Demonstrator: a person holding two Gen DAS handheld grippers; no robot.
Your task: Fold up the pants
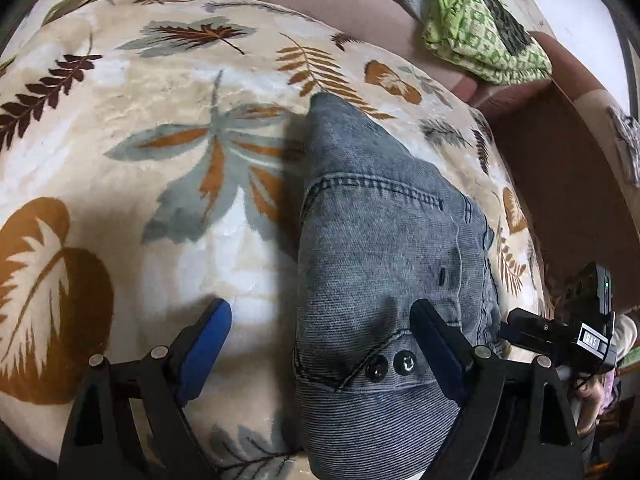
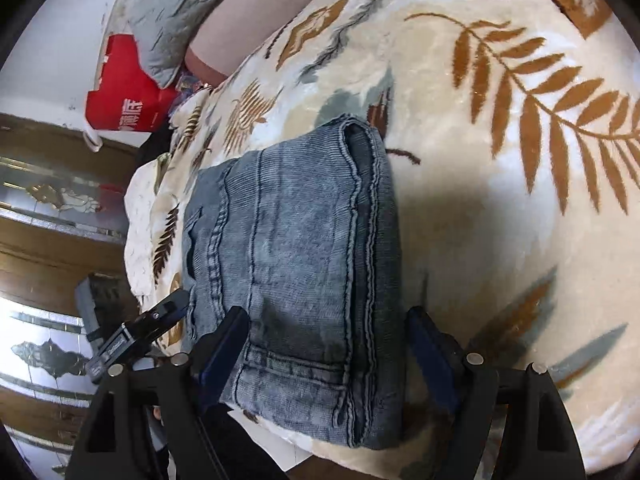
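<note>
Folded pants (image 1: 384, 256) lie on the leaf-print blanket (image 1: 168, 92) — waistband end toward 6 o'clock. Left tongs (image 1: 320, 344) wide, nothing gripped. Right tongs (image 2: 328, 344) wide, straddling the fold — pads not pressing.

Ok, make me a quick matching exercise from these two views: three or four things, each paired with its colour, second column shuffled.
Things:
1. pants
2. blanket
3. box
4. cloth

Colours:
A. red
B. green patterned
C. faded blue-grey denim
D. cream with leaf print

Pairs: 1-C, 2-D, 3-A, 4-B
</note>
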